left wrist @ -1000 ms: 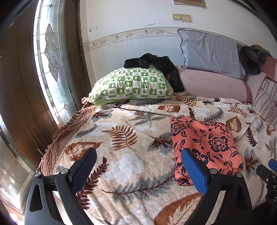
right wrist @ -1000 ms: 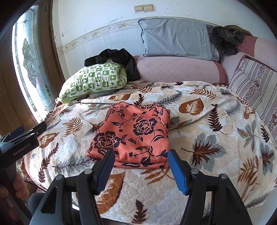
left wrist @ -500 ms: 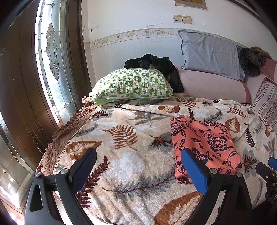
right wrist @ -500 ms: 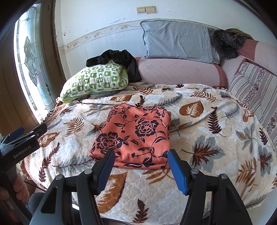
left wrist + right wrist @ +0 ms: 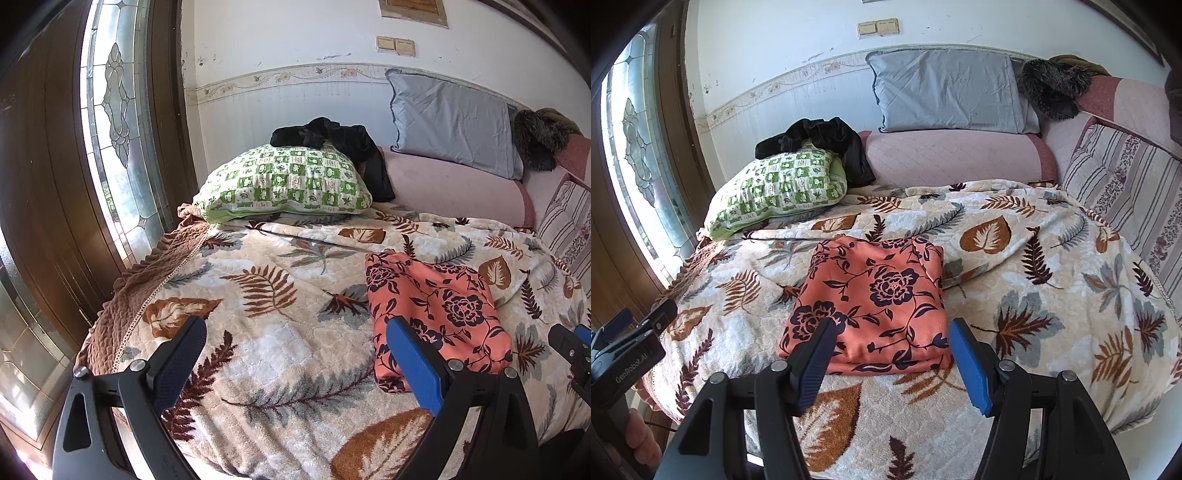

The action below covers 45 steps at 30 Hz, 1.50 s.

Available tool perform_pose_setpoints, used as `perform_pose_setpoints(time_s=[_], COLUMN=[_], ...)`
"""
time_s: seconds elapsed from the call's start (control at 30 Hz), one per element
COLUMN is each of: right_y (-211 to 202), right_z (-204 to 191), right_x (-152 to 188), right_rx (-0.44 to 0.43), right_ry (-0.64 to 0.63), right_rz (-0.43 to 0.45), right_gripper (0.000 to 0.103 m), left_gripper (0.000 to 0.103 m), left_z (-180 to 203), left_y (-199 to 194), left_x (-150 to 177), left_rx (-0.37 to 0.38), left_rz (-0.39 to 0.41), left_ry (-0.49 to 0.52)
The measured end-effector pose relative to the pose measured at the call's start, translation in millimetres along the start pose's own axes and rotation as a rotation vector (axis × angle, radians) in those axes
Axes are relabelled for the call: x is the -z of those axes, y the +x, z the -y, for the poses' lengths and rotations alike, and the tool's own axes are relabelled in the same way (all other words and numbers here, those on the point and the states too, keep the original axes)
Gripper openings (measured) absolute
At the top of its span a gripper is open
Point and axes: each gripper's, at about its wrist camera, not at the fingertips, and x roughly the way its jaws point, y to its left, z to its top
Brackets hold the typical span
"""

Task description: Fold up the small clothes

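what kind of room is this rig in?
Most likely a home bedroom: a bed under a leaf-print blanket, pillows, one green-checked and one grey, against the wall, and a folded floral garment on the blanket.

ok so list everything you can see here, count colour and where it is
folded cloth: one, orange with dark flowers, flat on the blanket
blanket: one, cream with brown and grey leaves, covering the bed
pillow: one, green and white checks, far left
dark garment: one, black, draped over that pillow
grey pillow: one, against the wall
window: one, patterned glass, left
left gripper: open, empty
right gripper: open, empty, before the cloth
hand: one, lower left
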Motion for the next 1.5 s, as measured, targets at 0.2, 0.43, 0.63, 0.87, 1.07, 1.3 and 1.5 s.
perform_pose_setpoints(time_s=[0.2,0.43,0.63,0.87,1.07,1.3,1.5], right_y=[-3,-3,-3,5,14,24,29], right_z=[-7,-10,-15,-13,-15,-14,-14], right_x=[-4,-6,-6,-2,0,3,3], right_rx=[0.002,0.007,0.009,0.016,0.016,0.014,0.017], right_ry=[-0.009,-0.002,-0.007,-0.001,-0.006,0.002,0.009], right_rz=[0.014,0.018,0.019,0.003,-0.009,-0.026,-0.031], right_gripper=[0.067,0.067,0.067,0.067,0.067,0.067,0.067], left_gripper=[0.098,0.098,0.098,0.098,0.098,0.098,0.098], left_z=[-2,-3,-4,-2,-1,-1,-2], left_y=[0,0,0,4,13,22,25], left_x=[0,1,2,5,10,15,17], left_rx=[0.000,0.008,0.012,0.019,0.021,0.017,0.020], left_rz=[0.000,0.001,0.002,-0.006,-0.020,-0.040,-0.046], left_ry=[-0.005,-0.009,-0.015,-0.004,-0.011,-0.013,-0.016])
